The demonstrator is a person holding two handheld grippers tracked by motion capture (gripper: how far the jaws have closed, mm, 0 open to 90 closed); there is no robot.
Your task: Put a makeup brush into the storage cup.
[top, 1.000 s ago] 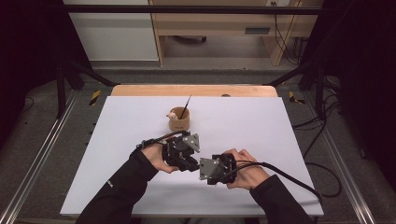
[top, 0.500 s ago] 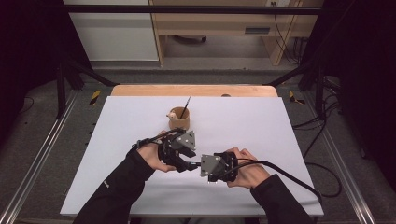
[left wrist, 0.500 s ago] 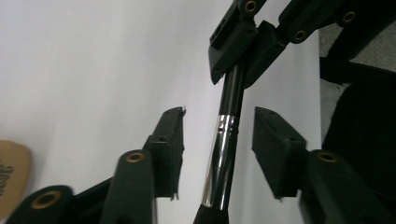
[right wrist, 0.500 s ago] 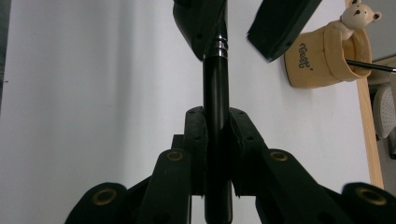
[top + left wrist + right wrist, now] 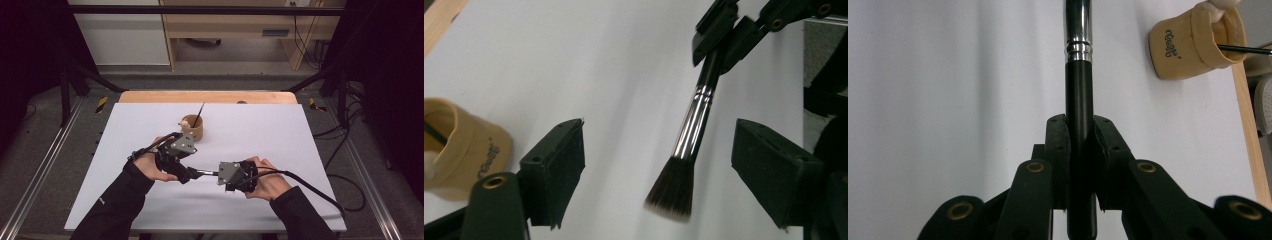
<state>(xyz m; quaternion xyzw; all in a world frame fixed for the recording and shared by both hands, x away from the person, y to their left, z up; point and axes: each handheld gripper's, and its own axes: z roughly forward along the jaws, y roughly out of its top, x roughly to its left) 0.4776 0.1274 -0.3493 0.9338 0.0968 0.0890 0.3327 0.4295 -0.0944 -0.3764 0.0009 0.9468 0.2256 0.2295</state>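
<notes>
Brush (image 5: 691, 135) — free between left tool's (image 5: 659, 165) jaws

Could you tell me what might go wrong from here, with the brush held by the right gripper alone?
1. The right gripper pinches the brush near its handle end, so the long free end could tilt or slip.
2. The left gripper has just been opening; its fingers flank the bristles without touching and could snag them when moving.
3. The cup stands close to the left hand and could be knocked.
</notes>
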